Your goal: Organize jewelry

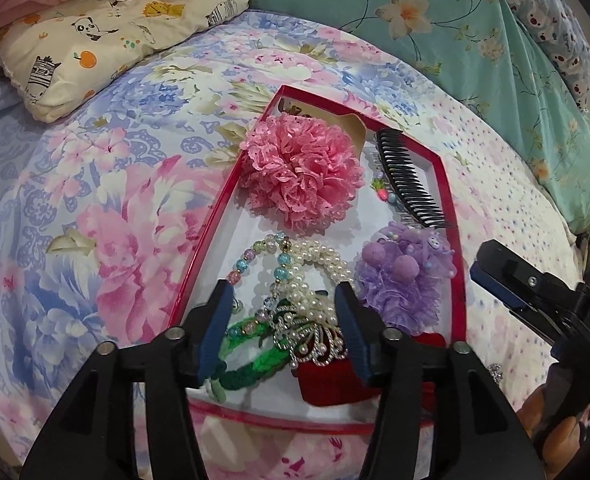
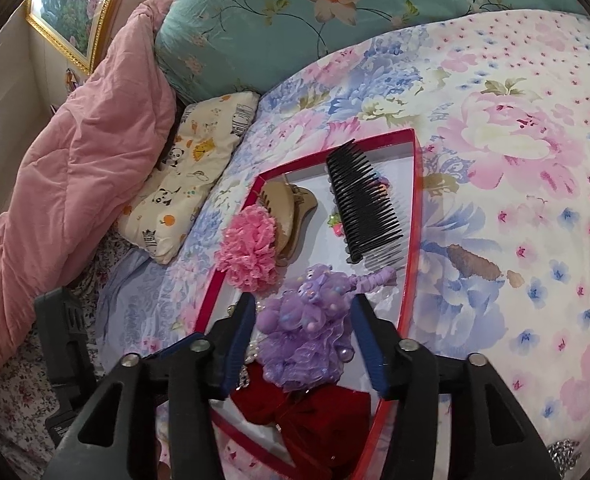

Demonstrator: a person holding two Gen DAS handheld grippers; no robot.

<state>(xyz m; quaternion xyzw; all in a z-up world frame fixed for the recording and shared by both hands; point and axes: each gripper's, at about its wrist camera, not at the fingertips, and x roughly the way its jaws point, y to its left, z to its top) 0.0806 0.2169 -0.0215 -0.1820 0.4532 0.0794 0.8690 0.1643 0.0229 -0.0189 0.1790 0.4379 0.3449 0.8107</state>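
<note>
Jewelry crowds the red box (image 1: 453, 216); both grippers, left (image 1: 285, 320) and right (image 2: 303, 340), hover with jaws apart, hiding the red bow (image 2: 315, 408) and pearls (image 1: 315, 264) partly.

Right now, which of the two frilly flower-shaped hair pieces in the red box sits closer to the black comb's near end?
The purple one, with little pompoms, lies just below the black comb. The bigger pink one sits across the red box, by the left wall.

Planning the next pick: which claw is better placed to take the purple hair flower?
Right. The right claw is open with the purple hair flower between its fingers; the left claw frames the pearl strands.
</note>
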